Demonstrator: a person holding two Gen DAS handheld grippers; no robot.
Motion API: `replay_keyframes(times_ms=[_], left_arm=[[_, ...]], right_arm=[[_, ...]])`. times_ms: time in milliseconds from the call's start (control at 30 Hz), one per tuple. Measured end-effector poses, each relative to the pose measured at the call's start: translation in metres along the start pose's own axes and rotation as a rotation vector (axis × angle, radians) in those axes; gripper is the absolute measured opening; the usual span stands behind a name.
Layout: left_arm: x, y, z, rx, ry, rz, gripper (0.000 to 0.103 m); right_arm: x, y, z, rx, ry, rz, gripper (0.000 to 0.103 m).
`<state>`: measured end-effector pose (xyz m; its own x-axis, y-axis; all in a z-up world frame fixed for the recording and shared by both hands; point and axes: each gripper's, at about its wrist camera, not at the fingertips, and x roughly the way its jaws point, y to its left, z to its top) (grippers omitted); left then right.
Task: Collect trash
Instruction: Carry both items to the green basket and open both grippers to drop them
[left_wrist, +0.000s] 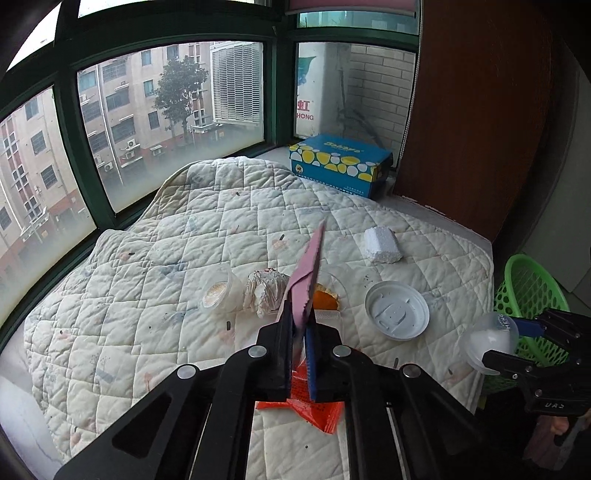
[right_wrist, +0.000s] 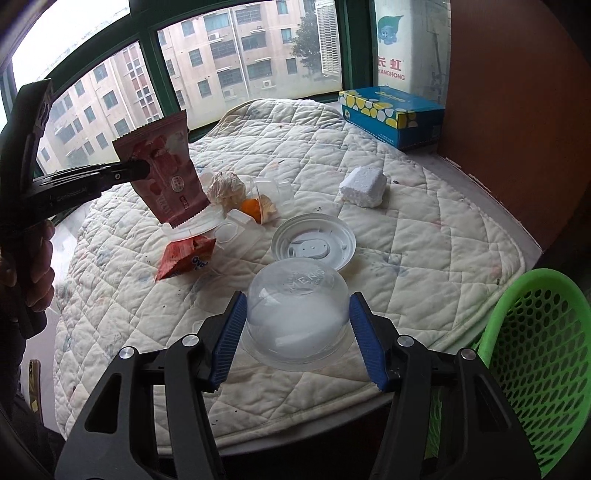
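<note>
The left hand-held gripper (left_wrist: 301, 332) is closed flat on a pink snack wrapper (right_wrist: 168, 166), which it holds raised above the quilted pad (left_wrist: 155, 258) covering the worktop; in the left wrist view the wrapper is seen edge-on, rising between the two fingers, while the right wrist view shows its printed red and pink face and serrated ends. The right hand-held gripper (right_wrist: 297, 339) is spread wide, its blue ribbed pads (right_wrist: 229, 339) pressed against either side of a clear plastic dome cup (right_wrist: 297, 317) held mouth toward the camera, near the pad's front edge and just beside the green perforated basket (right_wrist: 539, 369), which stands off the right side of the worktop. Remaining on the pad: a white round plastic lid (right_wrist: 314, 242) lying flat just beyond the dome cup; a red crumpled packet (right_wrist: 184, 256) to the left of the lid; a clear plastic container (right_wrist: 229, 229) behind the packet, partly hidden by the raised wrapper; a crumpled foil wad (left_wrist: 264, 291); a small round tub (left_wrist: 218, 291) lying on its side to the left of the foil; an orange food scrap (right_wrist: 253, 206) within clear plastic packaging beside the foil; and a white foam block (right_wrist: 364, 186) well apart to the right. A blue and yellow tissue box (right_wrist: 391, 114) sits at the far corner by the window (left_wrist: 166, 122), off the pad. The basket's contents cannot be determined.
</note>
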<state>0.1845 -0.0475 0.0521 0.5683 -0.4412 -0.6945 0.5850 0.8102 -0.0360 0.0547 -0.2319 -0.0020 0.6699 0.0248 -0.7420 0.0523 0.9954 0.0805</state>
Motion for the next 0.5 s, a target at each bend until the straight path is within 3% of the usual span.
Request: replay_keyframes(times_ms=[200, 500], left_arm=[[-0.034, -0.022, 0.008, -0.022, -0.057, -0.045, 0.005], [-0.049, -0.098, 0.013, 0.026, -0.091, -0.197, 0.005]], right_arm=[[-0.022, -0.009, 0.0, 0.004, -0.047, -0.005, 0.057], [-0.067, -0.056, -0.015, 0.081, -0.112, -0.103, 0.057]])
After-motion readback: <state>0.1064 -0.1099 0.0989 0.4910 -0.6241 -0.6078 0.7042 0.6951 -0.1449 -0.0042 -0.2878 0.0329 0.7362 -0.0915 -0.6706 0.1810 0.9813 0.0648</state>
